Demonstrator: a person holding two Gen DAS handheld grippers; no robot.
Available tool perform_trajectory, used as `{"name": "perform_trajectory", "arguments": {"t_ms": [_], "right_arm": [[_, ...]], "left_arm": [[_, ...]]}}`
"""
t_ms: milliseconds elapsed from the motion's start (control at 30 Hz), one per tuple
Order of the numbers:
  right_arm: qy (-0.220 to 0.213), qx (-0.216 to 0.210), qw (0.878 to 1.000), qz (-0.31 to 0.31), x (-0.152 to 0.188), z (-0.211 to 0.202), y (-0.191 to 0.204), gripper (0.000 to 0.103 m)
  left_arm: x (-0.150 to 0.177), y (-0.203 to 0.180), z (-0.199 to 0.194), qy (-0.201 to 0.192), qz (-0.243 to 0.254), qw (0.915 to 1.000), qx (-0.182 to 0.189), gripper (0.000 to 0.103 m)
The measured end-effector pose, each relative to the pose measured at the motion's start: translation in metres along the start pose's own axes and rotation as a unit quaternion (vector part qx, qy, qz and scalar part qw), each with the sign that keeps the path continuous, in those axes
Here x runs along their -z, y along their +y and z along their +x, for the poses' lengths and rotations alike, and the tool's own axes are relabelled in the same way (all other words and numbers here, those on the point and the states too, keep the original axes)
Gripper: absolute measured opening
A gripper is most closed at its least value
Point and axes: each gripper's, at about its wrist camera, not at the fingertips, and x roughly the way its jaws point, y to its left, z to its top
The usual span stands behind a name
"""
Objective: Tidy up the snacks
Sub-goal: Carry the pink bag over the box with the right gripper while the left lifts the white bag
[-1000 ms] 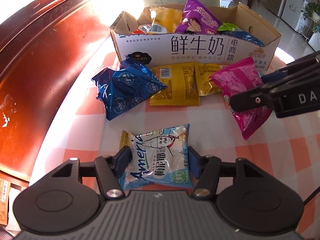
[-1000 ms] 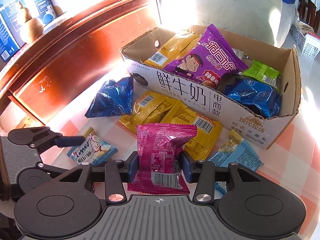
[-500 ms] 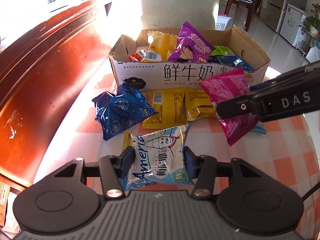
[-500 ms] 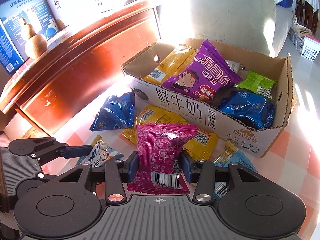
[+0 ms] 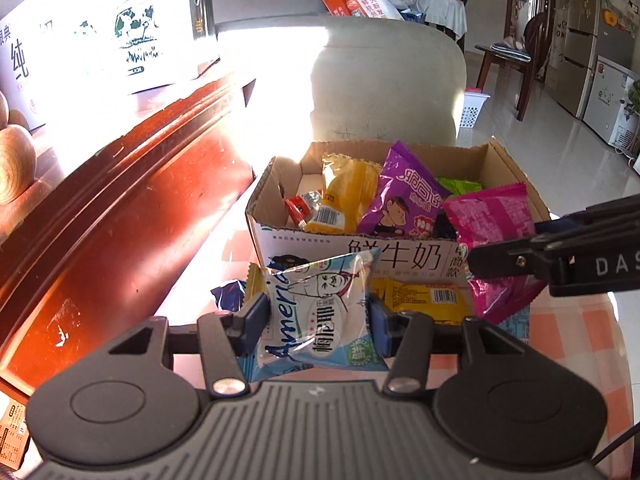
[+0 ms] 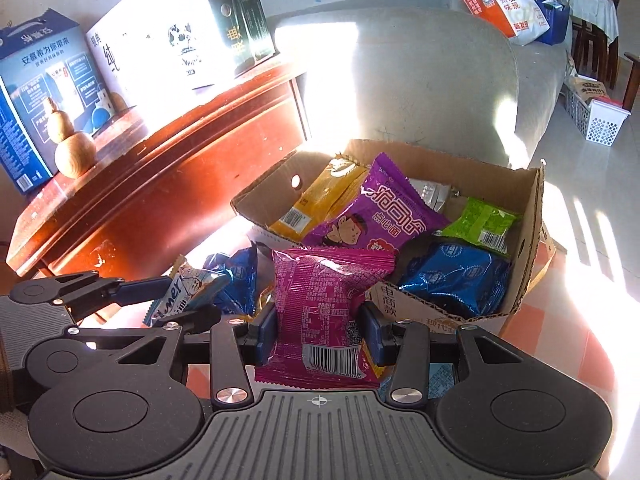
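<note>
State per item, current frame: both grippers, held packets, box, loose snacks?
left gripper: shut on white-blue packet, off the table
right gripper: shut on magenta packet, off the table
cardboard box: open-topped, upright, partly filled
purple packet: in box, on top
yellow packets: lying on table before box

The left gripper (image 5: 318,316) is clamping a pale-blue snack packet (image 5: 316,316); the right gripper (image 5: 486,264) is pinching a magenta packet (image 5: 492,220) near the cardboard box (image 5: 304,248).
</note>
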Motion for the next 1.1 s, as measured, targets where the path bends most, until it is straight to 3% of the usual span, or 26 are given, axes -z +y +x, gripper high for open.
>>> {"name": "perform_trajectory", "arguments": {"t_ms": [300,600,900,1100], "right_arm": [[-0.053,0.025,0.998,0.021,-0.022,-0.016,-0.026,0.043],[-0.083,0.046,0.995,0.041,-0.037,-0.005,-0.044,0.043],[-0.073,0.068,0.992,0.078,-0.043,0.019,-0.064,0.043],[-0.065,0.061,0.993,0.076,-0.043,0.020,-0.062,0.043]], "left_arm": [[-0.044,-0.007,0.007,-0.046,-0.003,0.9989,-0.007,0.052],[-0.074,-0.015,0.036,-0.056,-0.016,0.9983,-0.003,0.047],[-0.084,-0.005,0.063,-0.035,-0.047,0.9982,0.008,0.042],[-0.054,0.008,0.052,0.033,-0.028,0.9973,0.059,0.061]]}}
